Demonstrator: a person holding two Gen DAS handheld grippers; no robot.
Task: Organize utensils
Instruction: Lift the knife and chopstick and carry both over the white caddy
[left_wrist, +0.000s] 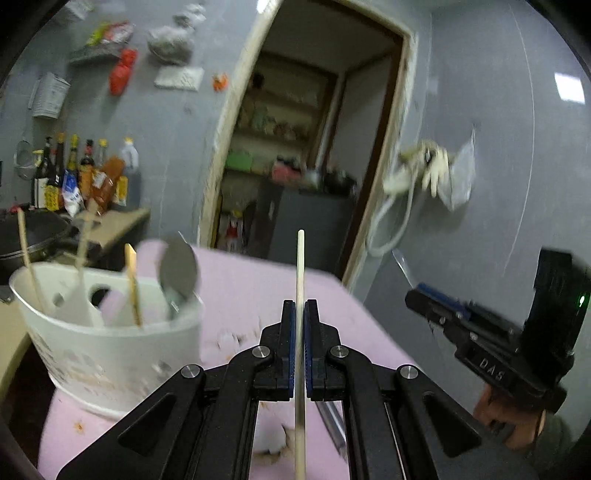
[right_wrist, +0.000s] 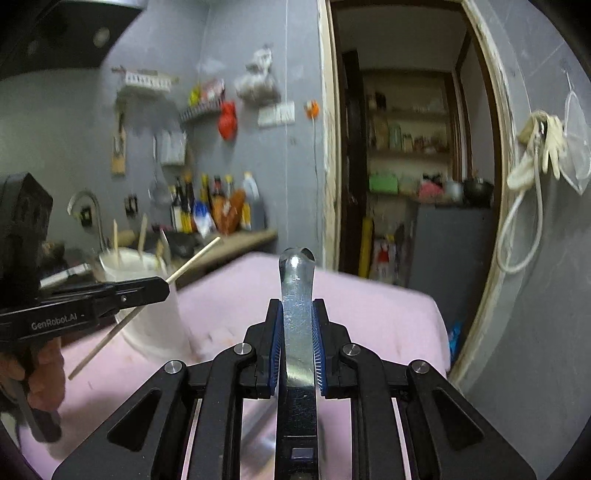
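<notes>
The left tongs grip a pale wooden chopstick between their blue pads, the stick standing upright and running down past the fingers toward the camera. The right tongs are clamped on the flat handle of a metal utensil, its rounded end pointing up and away; which utensil it is cannot be told from these views. Both tools hang above a desk covered in pink cloth. From the right wrist view, the left tongs show at the left edge, the chopstick slanting through them. To the left on the desk stands a white perforated utensil holder, already carrying a metal spoon, a white spatula and several wooden sticks. Beyond it, a row of sauce bottles lines a counter against the grey wall. An open doorway at the back shows shelves of jars, and a white glove hangs beside the door frame.
</notes>
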